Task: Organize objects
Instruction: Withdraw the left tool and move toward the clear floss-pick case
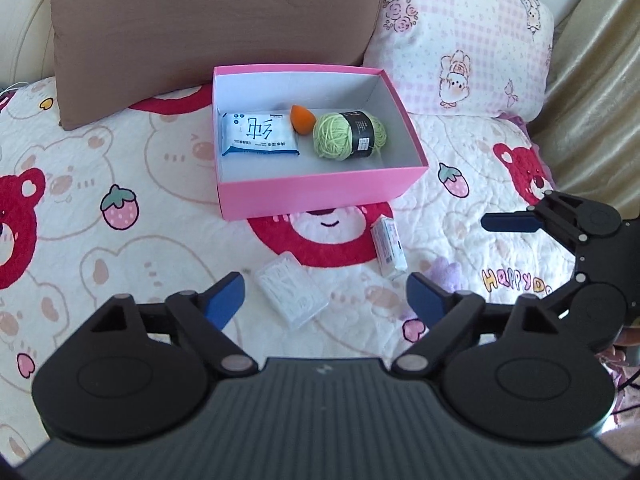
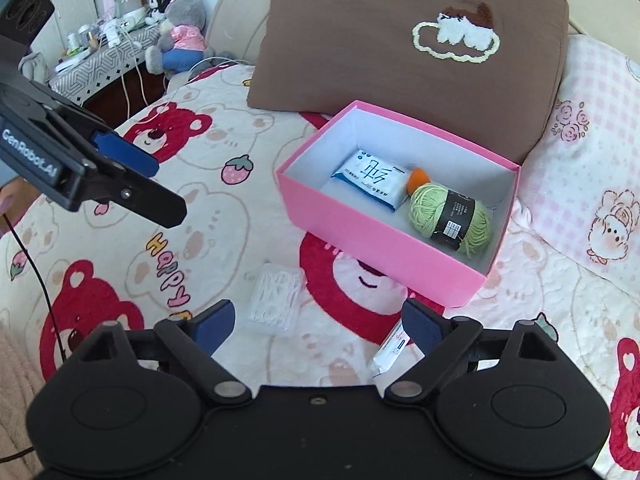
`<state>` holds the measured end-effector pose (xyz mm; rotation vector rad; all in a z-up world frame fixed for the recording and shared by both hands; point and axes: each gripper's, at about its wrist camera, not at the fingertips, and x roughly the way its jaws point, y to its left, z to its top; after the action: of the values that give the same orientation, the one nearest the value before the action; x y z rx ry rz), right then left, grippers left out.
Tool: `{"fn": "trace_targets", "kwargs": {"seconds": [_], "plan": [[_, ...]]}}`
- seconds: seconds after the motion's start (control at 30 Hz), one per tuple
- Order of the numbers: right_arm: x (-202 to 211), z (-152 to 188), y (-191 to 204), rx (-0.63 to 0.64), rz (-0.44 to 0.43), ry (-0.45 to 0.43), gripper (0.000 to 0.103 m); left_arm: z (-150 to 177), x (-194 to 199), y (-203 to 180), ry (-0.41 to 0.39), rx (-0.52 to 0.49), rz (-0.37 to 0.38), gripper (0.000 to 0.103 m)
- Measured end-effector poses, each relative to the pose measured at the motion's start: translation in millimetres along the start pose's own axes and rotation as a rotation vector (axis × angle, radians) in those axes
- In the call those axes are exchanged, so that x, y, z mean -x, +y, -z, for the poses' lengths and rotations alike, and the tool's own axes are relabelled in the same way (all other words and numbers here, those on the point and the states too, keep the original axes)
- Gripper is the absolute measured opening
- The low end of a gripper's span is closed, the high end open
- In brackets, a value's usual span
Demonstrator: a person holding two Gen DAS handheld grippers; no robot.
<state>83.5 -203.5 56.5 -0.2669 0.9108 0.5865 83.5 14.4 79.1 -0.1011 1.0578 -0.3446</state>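
Both grippers, left gripper [image 1: 325, 300] and right gripper [image 2: 319, 326], gape empty; the clear packet [image 1: 291, 295] lies lengthwise just ahead of the left on the bedspread [image 1: 120, 264].

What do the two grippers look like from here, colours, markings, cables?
Both are matte black: the left gripper and right gripper have blue finger pads and silver pivot pins. White "GenRobot.AI" lettering marks the left one's side; a thin black cable hangs below it.

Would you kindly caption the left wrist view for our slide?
Open left gripper above a clear packet and tissue pack; pink box holds yarn, wipes.
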Motion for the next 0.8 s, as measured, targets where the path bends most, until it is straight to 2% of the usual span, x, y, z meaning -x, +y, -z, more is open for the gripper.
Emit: {"fn": "trace_targets", "kwargs": {"seconds": [0.13,0.27,0.4,0.67,0.8], "plan": [[-0.8,4.8,8.0,0.015,0.005,0.016,0.093,10.8,5.0,-2.5,-0.003,-0.034,-0.012,0.096],[-3.7,8.3,14.9,0.012,-0.021,0.031,0.093,17.4,0.9,-2.3,0.013,-0.058,-0.050,0.097],[-6.6,11.5,25.3,0.033,-0.036,0.045,0.093,23.9,-4.9,0.3,0.027,-0.070,-0.044,0.097],[-23.7,16.8,41.4,0.062,-0.060,0.078,0.093,39.5,-34.3,11.2,0.053,-0.052,-0.033,0.097],[-35.9,18.3,46.2,0.092,-0.051,0.106,0.093,45.8,-50.5,19.8,0.058,-0.050,-0.058,0.097]]}}
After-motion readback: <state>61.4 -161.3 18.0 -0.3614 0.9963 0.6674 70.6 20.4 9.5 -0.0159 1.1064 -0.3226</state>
